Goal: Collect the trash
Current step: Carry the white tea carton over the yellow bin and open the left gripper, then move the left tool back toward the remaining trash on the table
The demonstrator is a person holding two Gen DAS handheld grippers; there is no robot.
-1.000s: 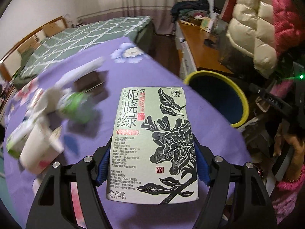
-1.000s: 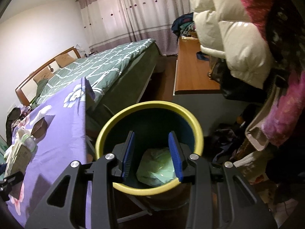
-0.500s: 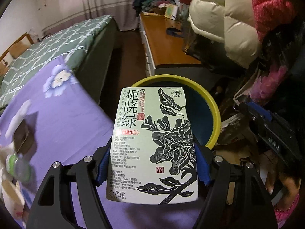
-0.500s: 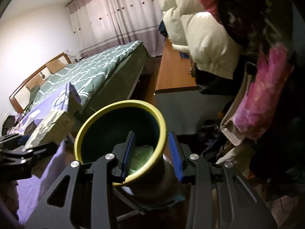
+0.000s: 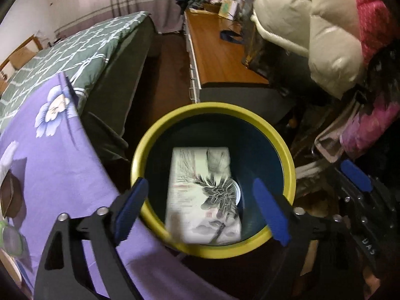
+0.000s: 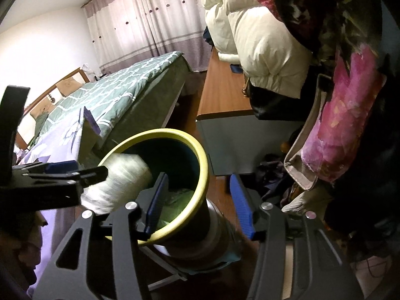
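The pale green tea box (image 5: 202, 195), printed with a dark flower, is blurred and falling free inside the blue bin with a yellow rim (image 5: 285, 147). My left gripper (image 5: 200, 195) hangs over the bin, its jaws opening wide and no longer touching the box. In the right wrist view the box (image 6: 117, 182) is a pale blur at the bin's mouth, beside the left gripper's fingers (image 6: 95, 172). My right gripper (image 6: 197, 192) straddles the bin's rim (image 6: 202, 165), one finger inside and one outside. Its jaws are opening, and a gap shows by the outer pad. Green trash (image 6: 180, 197) lies in the bin.
A table with a purple flowered cloth (image 5: 57, 155) borders the bin on the left and carries a dark brown item (image 5: 10, 195). A green-quilted bed (image 5: 75, 50), a wooden desk (image 5: 217, 52) and hanging padded coats (image 5: 312, 30) surround it. Bags and clothes crowd the floor at the right.
The left gripper swung from over the table to above the bin, opened and let go of the tea box, which drops in. The right gripper's jaws widened around the rim.
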